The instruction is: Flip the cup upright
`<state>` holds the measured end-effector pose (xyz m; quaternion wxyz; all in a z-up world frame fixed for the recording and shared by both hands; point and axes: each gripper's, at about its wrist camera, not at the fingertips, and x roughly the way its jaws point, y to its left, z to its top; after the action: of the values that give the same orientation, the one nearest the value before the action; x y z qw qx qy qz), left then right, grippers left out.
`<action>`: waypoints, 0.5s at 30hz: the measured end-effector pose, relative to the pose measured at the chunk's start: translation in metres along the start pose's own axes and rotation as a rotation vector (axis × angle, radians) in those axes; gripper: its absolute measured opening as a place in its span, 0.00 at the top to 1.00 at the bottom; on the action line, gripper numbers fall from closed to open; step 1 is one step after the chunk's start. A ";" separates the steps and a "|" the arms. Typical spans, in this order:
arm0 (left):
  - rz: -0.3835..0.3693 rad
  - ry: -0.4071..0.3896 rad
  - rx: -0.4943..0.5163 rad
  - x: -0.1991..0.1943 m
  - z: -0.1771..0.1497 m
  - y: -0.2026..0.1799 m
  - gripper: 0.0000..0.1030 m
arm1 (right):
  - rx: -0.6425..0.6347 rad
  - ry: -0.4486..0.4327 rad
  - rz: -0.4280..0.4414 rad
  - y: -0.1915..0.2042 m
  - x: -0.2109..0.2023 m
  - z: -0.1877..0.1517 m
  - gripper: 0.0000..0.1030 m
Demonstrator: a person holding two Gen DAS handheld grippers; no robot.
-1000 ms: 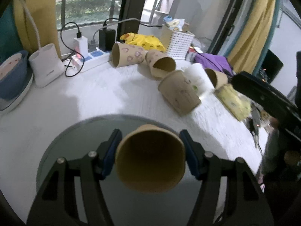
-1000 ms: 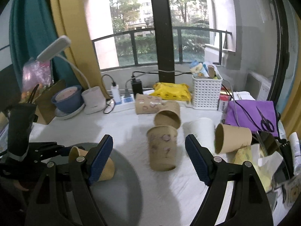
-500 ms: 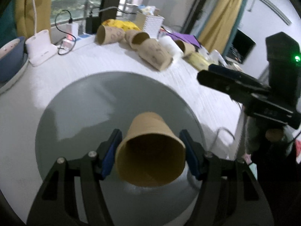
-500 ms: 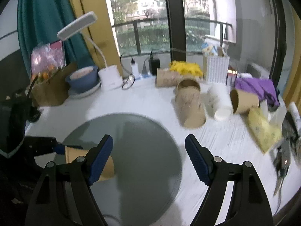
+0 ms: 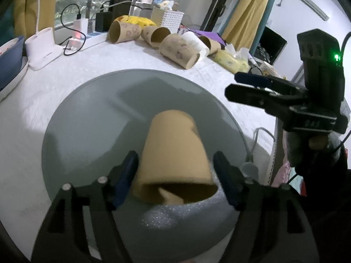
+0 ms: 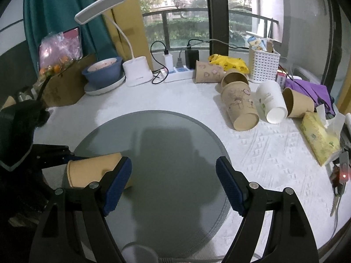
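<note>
A white, nubbly cloth covers the counter (image 6: 136,105) under a window, and a smooth grey round mat (image 6: 166,131) lies on it as a clear working patch. At the far left stand a blue bowl (image 6: 103,70) and a white lamp base (image 6: 137,70), pushed back out of the way. Low on the left, the left gripper (image 5: 175,171) has its jaws closed on the plain brown paper cup (image 5: 173,149), pinching the tapered wall near the rim; the cup hangs over the mat, tilted, mouth toward the camera and base pointing away and down, likely so it can be swung onto its base. The right gripper (image 6: 174,180) hovers over the mat with jaws wide apart and empty. To the right, more paper cups (image 6: 239,107) lie on their sides in a loose cluster, some printed, one white (image 6: 271,100), beside a soft yellow tissue pack (image 6: 318,138).
</note>
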<state>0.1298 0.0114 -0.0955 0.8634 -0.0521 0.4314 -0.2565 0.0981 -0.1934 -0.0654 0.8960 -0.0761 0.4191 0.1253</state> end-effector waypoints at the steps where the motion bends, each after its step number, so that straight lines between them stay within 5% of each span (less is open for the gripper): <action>1: 0.000 -0.010 -0.002 -0.002 0.000 0.000 0.25 | -0.002 0.002 -0.001 0.000 0.001 0.001 0.21; 9: 0.021 -0.060 -0.022 -0.017 0.000 -0.001 0.21 | -0.074 0.019 0.023 0.004 0.003 0.005 0.21; 15: 0.066 -0.142 -0.084 -0.043 -0.009 0.000 0.20 | -0.293 0.068 0.148 0.025 0.008 0.018 0.21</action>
<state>0.1016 0.0334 -0.0698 0.8968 -0.0921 0.3810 -0.2052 0.1089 -0.1636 -0.0608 0.8490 -0.1790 0.4308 0.2480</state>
